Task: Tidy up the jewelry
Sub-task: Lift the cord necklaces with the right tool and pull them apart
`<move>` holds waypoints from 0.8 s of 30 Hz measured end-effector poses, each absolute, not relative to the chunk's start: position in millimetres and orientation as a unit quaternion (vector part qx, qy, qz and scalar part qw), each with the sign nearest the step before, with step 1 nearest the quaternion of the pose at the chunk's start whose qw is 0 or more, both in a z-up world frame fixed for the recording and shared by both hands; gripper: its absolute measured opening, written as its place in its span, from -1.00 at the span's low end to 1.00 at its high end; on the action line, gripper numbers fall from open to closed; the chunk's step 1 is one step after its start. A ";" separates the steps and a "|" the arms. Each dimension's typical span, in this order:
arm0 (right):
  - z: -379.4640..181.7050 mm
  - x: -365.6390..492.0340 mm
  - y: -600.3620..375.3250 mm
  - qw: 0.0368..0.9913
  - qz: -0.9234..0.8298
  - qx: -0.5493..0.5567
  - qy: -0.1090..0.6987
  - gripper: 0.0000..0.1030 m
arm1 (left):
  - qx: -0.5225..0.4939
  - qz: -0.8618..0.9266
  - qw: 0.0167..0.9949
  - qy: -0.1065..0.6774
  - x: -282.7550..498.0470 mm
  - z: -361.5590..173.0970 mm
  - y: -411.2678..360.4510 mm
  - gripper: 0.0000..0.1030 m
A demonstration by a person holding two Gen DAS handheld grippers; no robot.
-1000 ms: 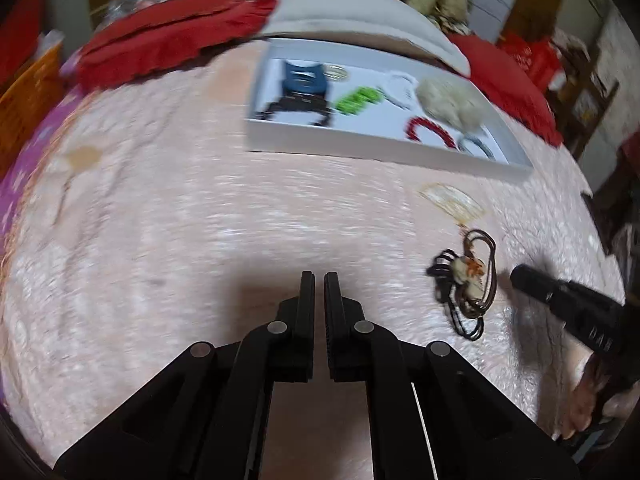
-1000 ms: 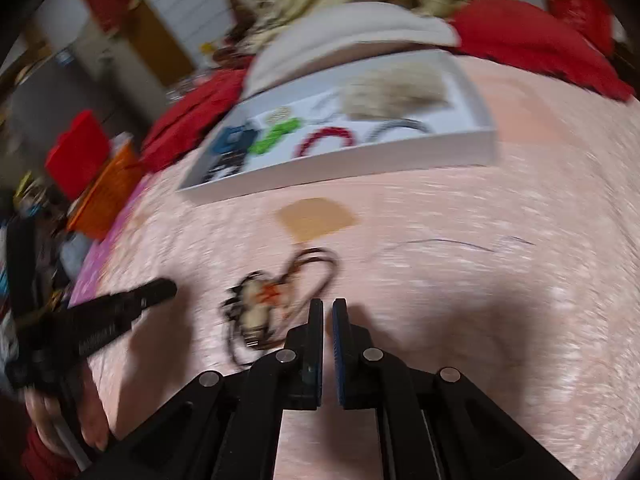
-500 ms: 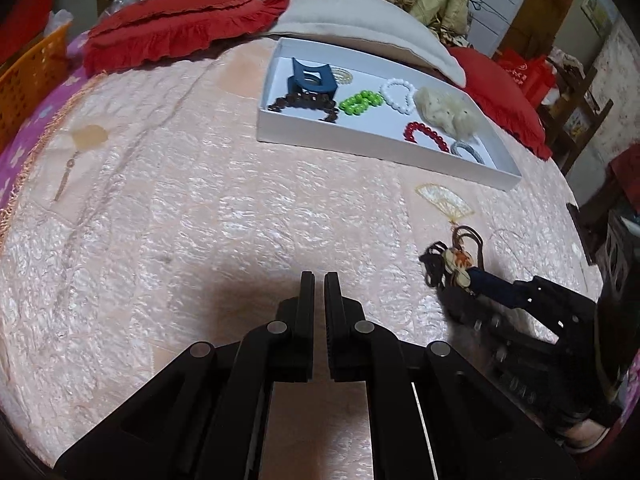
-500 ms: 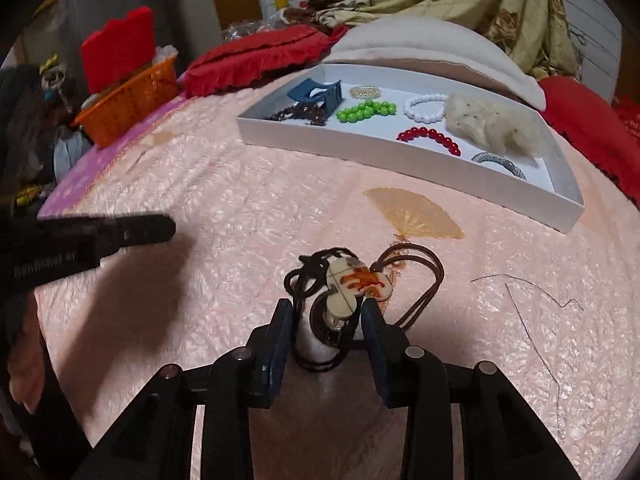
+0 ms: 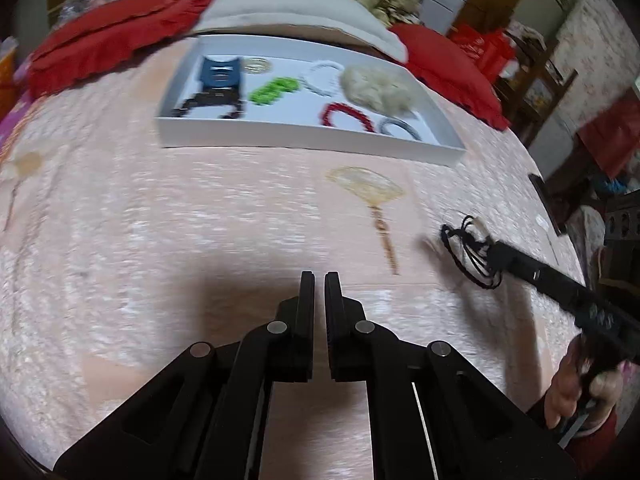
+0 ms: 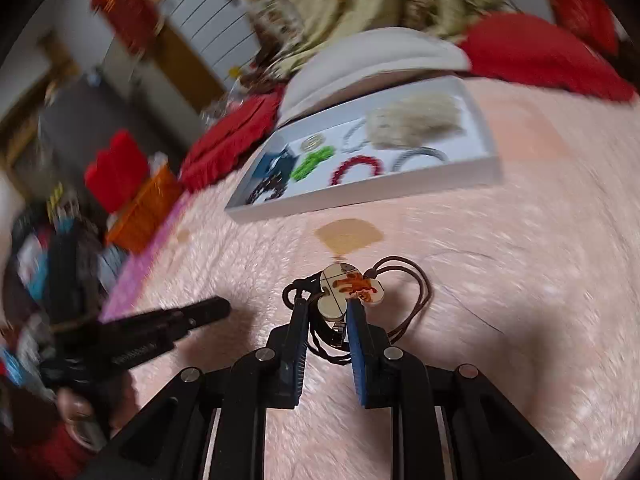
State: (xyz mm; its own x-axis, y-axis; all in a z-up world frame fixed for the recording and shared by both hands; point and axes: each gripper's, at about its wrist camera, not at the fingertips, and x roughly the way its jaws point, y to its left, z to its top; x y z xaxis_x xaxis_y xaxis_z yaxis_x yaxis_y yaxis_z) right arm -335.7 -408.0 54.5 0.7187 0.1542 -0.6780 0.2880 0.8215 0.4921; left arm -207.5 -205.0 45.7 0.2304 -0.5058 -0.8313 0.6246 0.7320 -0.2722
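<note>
My right hand-held gripper (image 6: 328, 308) pinches the pendant necklace (image 6: 352, 286), short of the white tray (image 6: 360, 196). Its loose cord could snag the bedspread and pull free. My left hand-held gripper (image 5: 319, 280) stays clenched, empty.

Left hand-held gripper (image 5: 319, 280) closed, empty.

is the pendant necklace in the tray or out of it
Out. The pendant necklace is clamped in the right gripper over the pink bedspread, short of the white tray.
</note>
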 end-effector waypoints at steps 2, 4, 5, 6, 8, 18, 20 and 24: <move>51.6 -356.6 -432.6 0.875 -0.113 0.297 0.366 -0.65 | 0.061 -0.372 0.776 0.505 -211.7 47.4 -214.0 -0.92; 46.3 -372.7 -453.7 0.860 -0.181 0.296 0.374 -0.64 | 0.062 -0.382 0.771 0.507 -215.8 49.1 -222.5 -0.92; 41.5 -384.5 -468.2 0.848 -0.209 0.311 0.375 -0.64 | 0.063 -0.386 0.768 0.507 -217.5 50.0 -226.7 -0.92; 38.3 -393.4 -478.6 0.839 -0.222 0.328 0.374 -0.64 | 0.064 -0.391 0.764 0.509 -219.6 51.4 -232.2 -0.92; 34.4 -410.0 -494.2 0.827 -0.234 0.357 0.366 -0.64 | 0.067 -0.398 0.760 0.509 -222.6 53.8 -240.5 -0.92; 27.0 -453.2 -517.3 0.833 -0.236 0.372 0.335 -0.40 | 0.118 -0.450 0.732 0.498 -254.0 63.2 -321.4 -0.92; 26.3 -451.7 -518.4 0.839 -0.214 0.371 0.335 -0.40 | 0.135 -0.464 0.723 0.494 -261.8 61.2 -344.7 -0.92; 26.2 -439.1 -517.5 0.852 -0.180 0.359 0.335 -0.40 | 0.159 -0.483 0.699 0.503 -271.9 48.2 -390.5 -0.92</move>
